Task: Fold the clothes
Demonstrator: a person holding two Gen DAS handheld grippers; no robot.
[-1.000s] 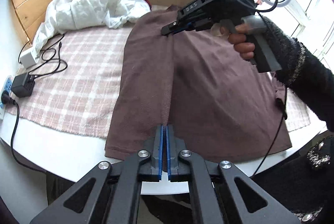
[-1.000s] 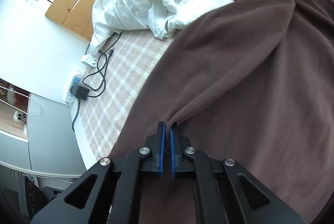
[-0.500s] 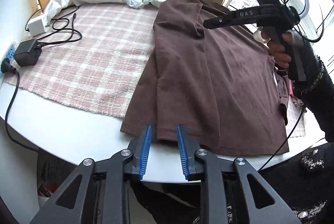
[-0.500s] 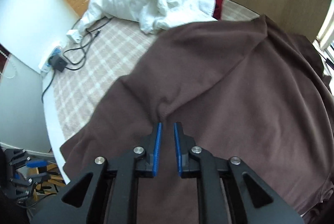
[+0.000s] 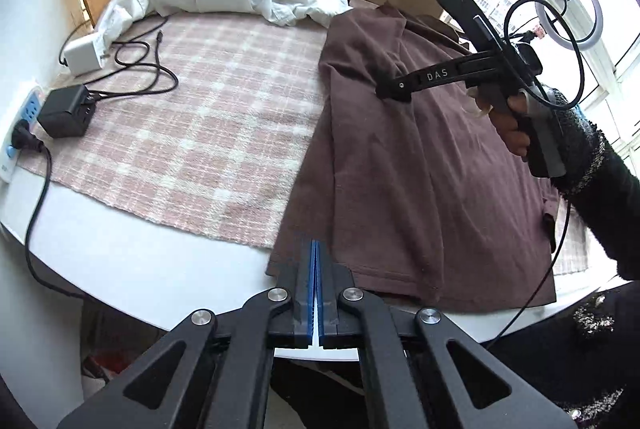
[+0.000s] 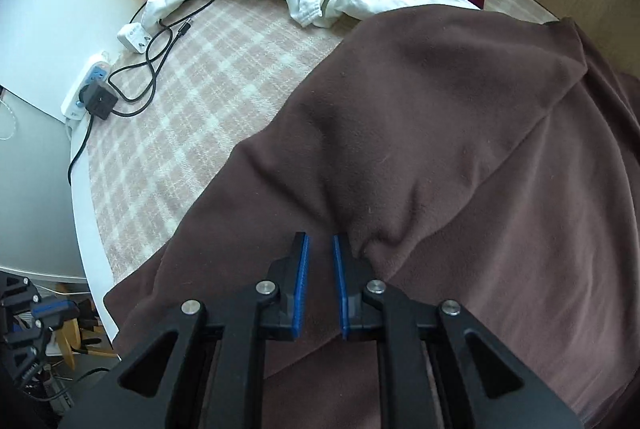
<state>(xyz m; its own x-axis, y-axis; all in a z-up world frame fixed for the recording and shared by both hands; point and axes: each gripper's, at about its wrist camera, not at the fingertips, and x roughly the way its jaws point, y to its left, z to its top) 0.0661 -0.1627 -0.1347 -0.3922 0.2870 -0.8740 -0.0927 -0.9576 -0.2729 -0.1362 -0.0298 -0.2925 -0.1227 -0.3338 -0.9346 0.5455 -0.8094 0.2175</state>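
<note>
Shirt (image 5: 420, 157), brown, soft and limp, is spread on a checked cloth (image 5: 192, 133). Left gripper (image 5: 316, 249) is closed at its hem corner; whether cloth is pinched cannot be told. Right gripper (image 6: 319, 249) stands slightly open above a raised fold. Edges are judged best for gripping.

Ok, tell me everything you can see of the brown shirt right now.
The brown shirt is soft, matte knit, lying spread on the plaid cloth, its left side folded inward along a lengthwise crease. Its hem reaches the white table edge. The left gripper is shut at the hem's near-left corner; the right gripper hangs open over a rumpled fold.
</note>
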